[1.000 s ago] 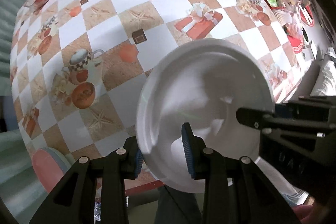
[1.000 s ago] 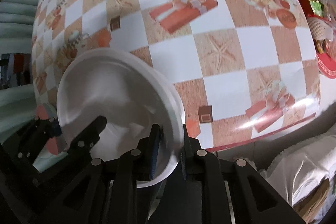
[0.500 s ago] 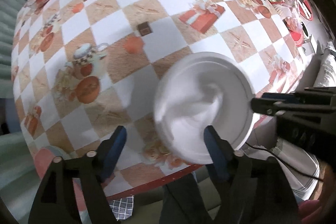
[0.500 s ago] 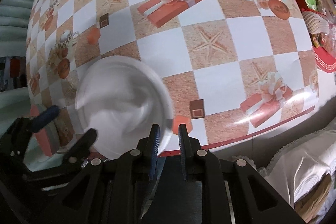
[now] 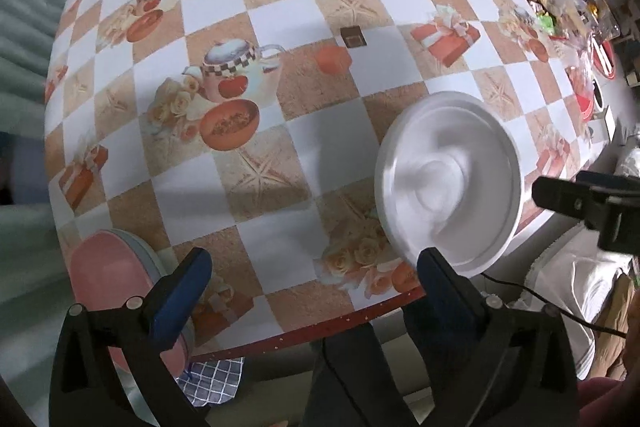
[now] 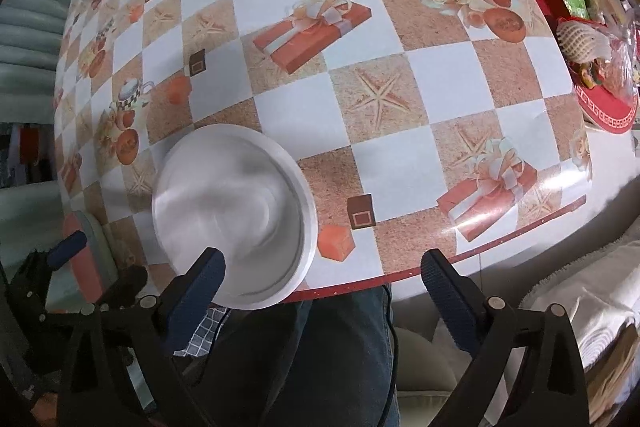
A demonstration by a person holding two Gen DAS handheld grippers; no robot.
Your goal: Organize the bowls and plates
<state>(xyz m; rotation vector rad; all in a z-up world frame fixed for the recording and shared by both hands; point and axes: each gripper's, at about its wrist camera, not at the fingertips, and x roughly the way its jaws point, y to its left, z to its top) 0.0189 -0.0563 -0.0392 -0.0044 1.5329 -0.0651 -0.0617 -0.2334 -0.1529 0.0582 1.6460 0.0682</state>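
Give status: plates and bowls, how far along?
Done: white plate released, lying near the table edge. In hand: nothing; left tool and right tool have just opened, empty. Left: pink plate stack sits apart at the corner, not yet combined.

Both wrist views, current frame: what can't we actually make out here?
- White plate: blurred in both views, so its inner surface is unreadable.
- Whether the plate rests flat on the table or hangs over the edge: cannot tell.
- Pink plate: partly hidden behind the left gripper and cut off towards the frame edge.
- Packets on the red tray: too small and distorted at the fisheye rim.
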